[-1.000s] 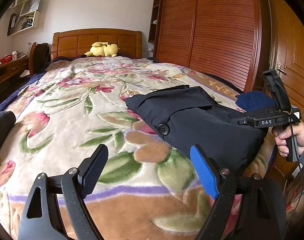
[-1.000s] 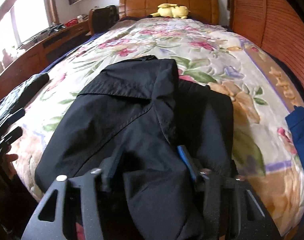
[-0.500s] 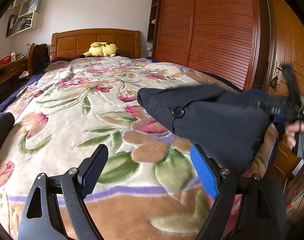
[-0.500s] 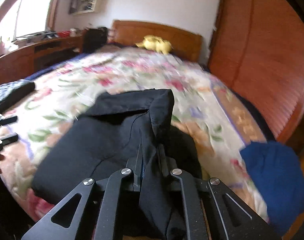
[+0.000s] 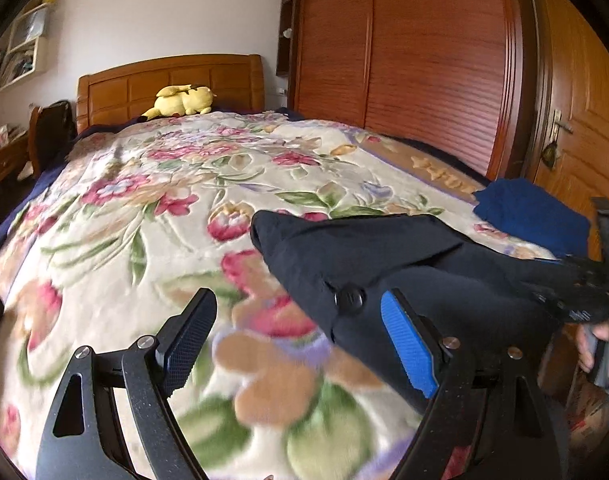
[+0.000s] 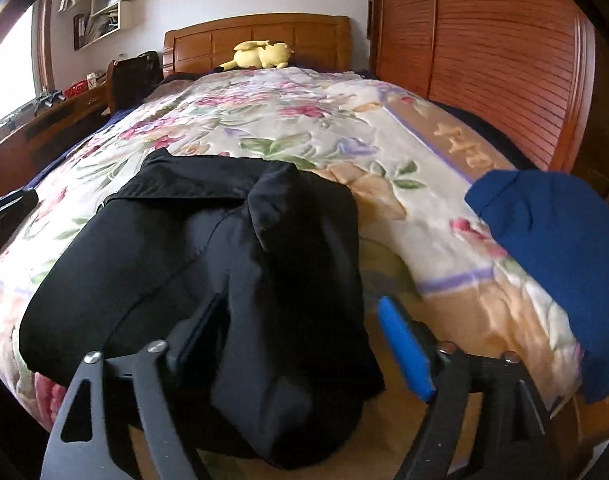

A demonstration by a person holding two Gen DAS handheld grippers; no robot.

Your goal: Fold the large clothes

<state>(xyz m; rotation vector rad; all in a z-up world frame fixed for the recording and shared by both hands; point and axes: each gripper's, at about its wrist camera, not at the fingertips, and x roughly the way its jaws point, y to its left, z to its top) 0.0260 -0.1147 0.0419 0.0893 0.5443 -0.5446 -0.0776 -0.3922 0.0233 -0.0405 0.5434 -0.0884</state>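
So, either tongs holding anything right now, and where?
Nothing held. Left tongs are open above the blanket; right tongs are open, with the black coat lying loose between them.

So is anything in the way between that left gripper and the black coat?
Nothing visible. The left gripper is open over bare floral blanket, and the black coat lies just to its right, unobstructed.

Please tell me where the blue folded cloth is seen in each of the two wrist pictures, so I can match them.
Left wrist view: the blue folded cloth lies far right, at the bed's edge near the wooden door, behind the black garment.
Right wrist view: the blue folded cloth fills the right side, to the right of the black garment.
Shared landmark: the yellow plush toy at the headboard.
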